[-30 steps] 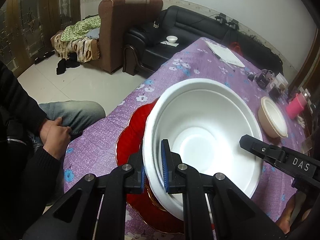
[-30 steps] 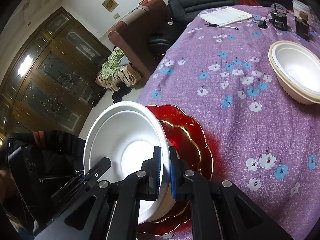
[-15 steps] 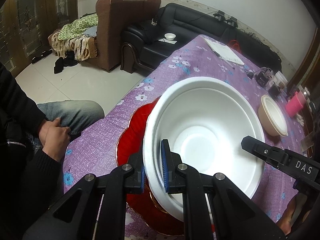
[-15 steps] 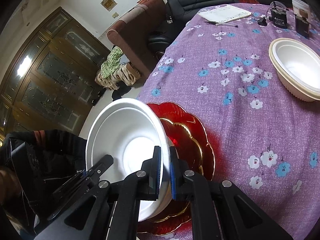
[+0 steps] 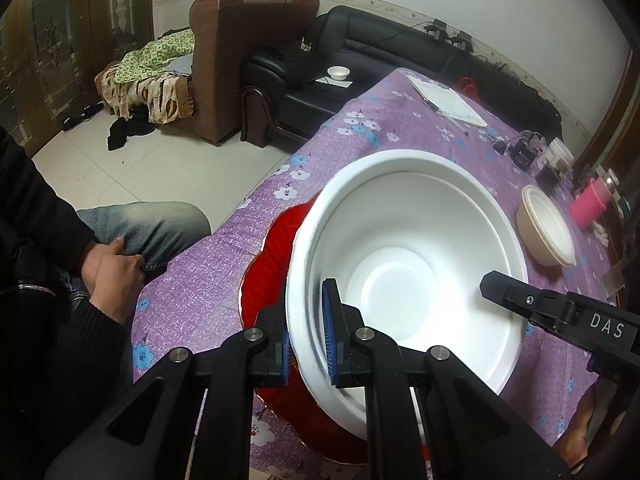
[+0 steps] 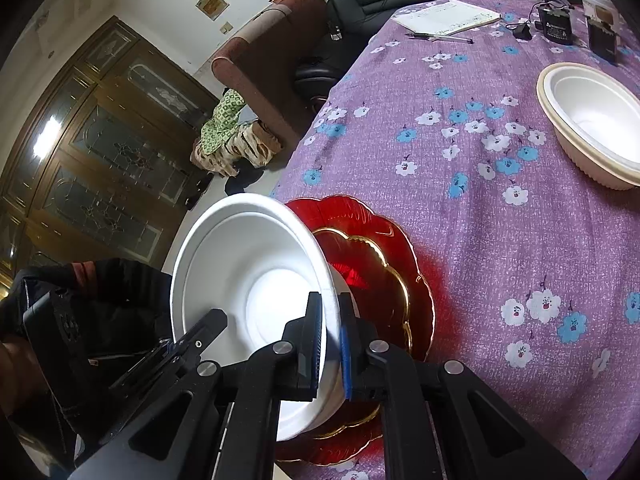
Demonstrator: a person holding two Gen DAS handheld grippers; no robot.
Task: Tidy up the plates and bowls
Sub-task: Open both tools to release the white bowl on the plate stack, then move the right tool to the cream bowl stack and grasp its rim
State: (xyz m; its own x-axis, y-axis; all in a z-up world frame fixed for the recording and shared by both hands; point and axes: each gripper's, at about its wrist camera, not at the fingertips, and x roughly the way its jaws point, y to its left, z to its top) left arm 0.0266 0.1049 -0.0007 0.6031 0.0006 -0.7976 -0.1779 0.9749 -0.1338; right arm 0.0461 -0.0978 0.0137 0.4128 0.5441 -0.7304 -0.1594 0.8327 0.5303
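A large white foam bowl (image 5: 404, 256) is held above stacked red plates with gold rims (image 5: 268, 276) at the near edge of the purple flowered table. My left gripper (image 5: 306, 336) is shut on the bowl's near left rim. My right gripper (image 6: 329, 340) is shut on the opposite rim of the same bowl (image 6: 248, 276), and its finger shows in the left wrist view (image 5: 532, 304). The red plates (image 6: 380, 264) show under and right of the bowl. A second bowl, cream outside and white inside (image 6: 592, 120), sits further along the table.
A seated person's hand and knee (image 5: 116, 268) are left of the table edge. A notepad and pen (image 6: 448, 20), small black devices (image 6: 554, 26) and a pink cup (image 5: 590, 202) stand at the far end. Sofas lie beyond the table.
The white bowl, held by both grippers, has lifted slightly and tipped a little over the red plates. Both grips are unchanged.
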